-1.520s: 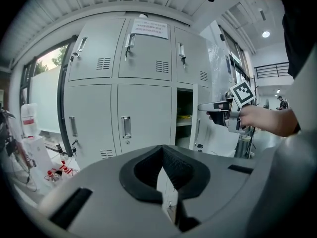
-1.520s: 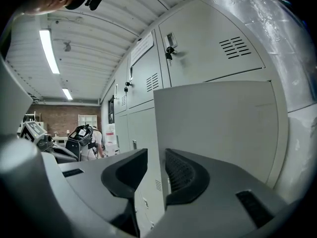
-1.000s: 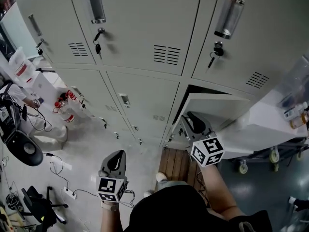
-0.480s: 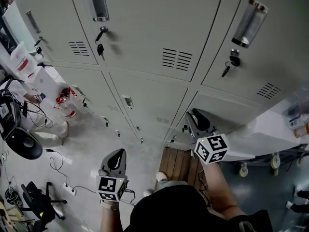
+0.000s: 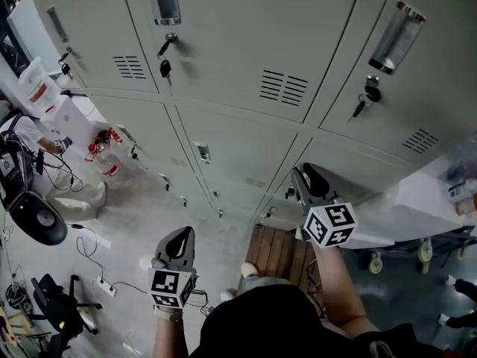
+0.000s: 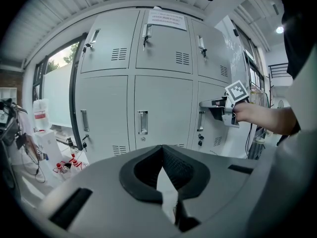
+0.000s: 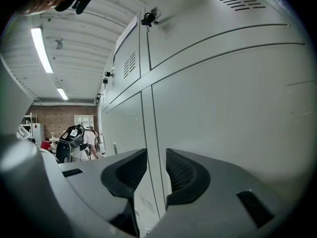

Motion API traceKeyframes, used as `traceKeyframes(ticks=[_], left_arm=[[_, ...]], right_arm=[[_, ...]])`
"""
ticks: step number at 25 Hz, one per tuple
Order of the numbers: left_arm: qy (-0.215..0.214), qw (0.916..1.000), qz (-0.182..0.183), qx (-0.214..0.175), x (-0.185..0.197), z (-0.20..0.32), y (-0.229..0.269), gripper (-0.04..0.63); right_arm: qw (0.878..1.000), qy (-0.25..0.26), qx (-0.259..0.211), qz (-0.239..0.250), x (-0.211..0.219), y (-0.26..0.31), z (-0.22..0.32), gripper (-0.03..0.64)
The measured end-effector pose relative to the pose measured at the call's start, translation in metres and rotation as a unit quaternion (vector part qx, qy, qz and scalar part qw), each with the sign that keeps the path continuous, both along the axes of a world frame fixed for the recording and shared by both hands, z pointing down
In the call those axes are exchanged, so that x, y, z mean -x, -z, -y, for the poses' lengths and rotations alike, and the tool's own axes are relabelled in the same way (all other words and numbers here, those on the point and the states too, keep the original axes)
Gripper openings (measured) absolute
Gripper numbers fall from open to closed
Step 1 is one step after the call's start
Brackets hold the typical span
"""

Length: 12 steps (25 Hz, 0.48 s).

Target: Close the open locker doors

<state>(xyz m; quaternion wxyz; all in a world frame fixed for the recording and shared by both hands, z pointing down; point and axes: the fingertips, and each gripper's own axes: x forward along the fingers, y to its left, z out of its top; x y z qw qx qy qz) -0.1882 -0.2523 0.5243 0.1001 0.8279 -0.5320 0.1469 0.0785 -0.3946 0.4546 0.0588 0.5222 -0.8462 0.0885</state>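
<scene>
- Two grippers reach out ahead of the person's dark top (image 5: 261,323), which fills the head view at 6 o'clock
- At 7 o'clock the left gripper (image 5: 181,234) hangs over the pale floor (image 5: 134,222), well apart from the lockers; in its own view its jaws (image 6: 161,148) are pressed together at the tips, with nothing pinched
- Between the two arms, at 6 o'clock, a wooden board (image 5: 277,250) lies on the floor, with a pale shoe (image 5: 249,272) at its near edge
- At 4 o'clock the right gripper (image 5: 304,173) points at the lower locker door (image 5: 350,171), its tips right up at the metal; whether they touch I cannot tell
- Its jaws (image 7: 156,152) stand spread and have just been opening wider; nothing is gripped, and only the upright strip (image 7: 151,128) between two doors shows through the gap
- That locker door (image 6: 214,115) is third from the left in the lower row in the left gripper view, and it sits flush with its neighbours; every door in view lies shut
- Just beside it, at 3 o'clock in the head view, stands a white cart (image 5: 417,196) on casters
- Towards 8 o'clock a power strip (image 5: 103,289) and an office chair (image 5: 56,308) sit on the floor; at 9 o'clock red-capped bottles (image 5: 106,142) stand near the foot of the lockers
- At 12 o'clock keys (image 5: 165,67) hang from the locks of the upper row
- Farthest off, at 8 o'clock in the right gripper view, a person (image 7: 74,138) stands before a brick wall (image 7: 54,115)
</scene>
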Motion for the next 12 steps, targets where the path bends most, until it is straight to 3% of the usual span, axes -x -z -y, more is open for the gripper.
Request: traceKeyframes(ticks=[12], left_arm=[[-0.014,0.9998,-0.002,-0.016,-0.007,-0.02,0.012,0.017]], right_arm=[[1.0,0.022,0.011,0.014,0.023,-0.01,-0.051,0.129]])
